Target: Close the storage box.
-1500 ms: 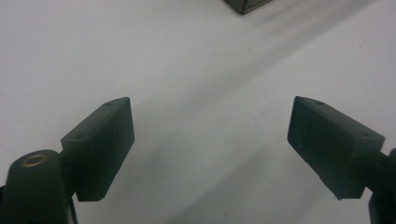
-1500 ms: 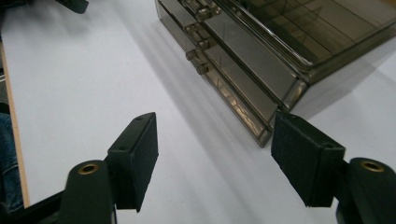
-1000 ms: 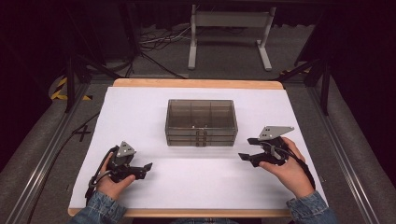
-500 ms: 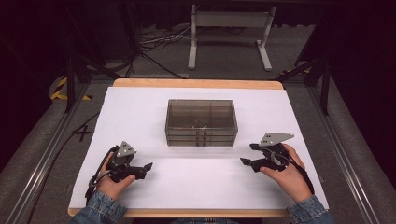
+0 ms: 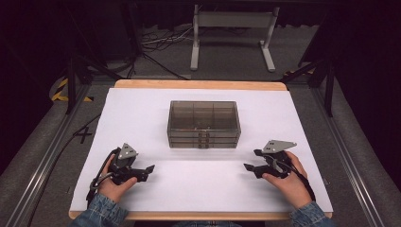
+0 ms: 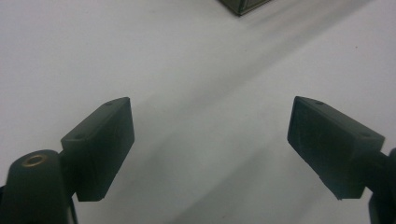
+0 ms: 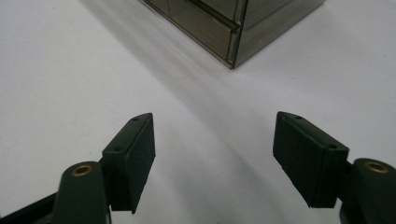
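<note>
Smoky, perhaps brownish drawer box (image 5: 204,124) on white table (image 5: 142,113); black tongs (image 5: 150,170).

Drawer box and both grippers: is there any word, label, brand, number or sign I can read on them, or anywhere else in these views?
None can be read.
Drawer box: smoky translucent walls, no label visible.
Left gripper and right gripper: plain black fingers, grey plates, no print.
White table cover: blank.
Floor at left: a dark cross-shaped mark and yellow-black hazard stripes, without lettering.
</note>
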{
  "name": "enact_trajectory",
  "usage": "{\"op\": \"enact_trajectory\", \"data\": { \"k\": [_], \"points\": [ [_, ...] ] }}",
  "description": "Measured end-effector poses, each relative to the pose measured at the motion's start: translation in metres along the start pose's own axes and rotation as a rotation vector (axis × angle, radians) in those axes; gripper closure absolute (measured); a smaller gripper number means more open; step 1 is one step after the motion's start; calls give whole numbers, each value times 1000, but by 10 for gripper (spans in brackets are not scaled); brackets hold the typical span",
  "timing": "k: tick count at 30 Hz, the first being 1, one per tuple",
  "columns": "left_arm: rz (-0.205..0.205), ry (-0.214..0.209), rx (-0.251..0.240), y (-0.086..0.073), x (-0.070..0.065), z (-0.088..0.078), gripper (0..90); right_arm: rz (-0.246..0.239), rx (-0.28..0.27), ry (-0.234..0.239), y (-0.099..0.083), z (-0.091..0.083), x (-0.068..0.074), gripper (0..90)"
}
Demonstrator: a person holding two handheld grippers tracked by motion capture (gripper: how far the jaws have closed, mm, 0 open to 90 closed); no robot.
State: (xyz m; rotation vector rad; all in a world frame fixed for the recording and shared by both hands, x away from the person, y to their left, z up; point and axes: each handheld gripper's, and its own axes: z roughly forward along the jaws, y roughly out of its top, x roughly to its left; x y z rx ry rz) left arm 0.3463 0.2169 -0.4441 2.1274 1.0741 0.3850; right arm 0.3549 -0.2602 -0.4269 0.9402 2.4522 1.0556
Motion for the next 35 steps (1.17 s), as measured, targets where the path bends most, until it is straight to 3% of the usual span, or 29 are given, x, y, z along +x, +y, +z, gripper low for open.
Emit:
{"op": "enact_trajectory", "data": {
  "k": [6,15,19,23,35],
  "points": [
    [-3,-1,-1,0,0,0,154,-3,13,-34,-3,6,2,299],
    [-2,-1,1,0,0,0,154,9,24,-39,-8,10,3,270],
    [-2,-2,1,0,0,0,154,16,1,-60,-11,14,2,149],
    [1,1,1,0,0,0,154,40,42,-63,-14,21,0,18],
    [1,0,2,0,0,1,153,44,48,-77,-13,22,0,8]
  ]
}}
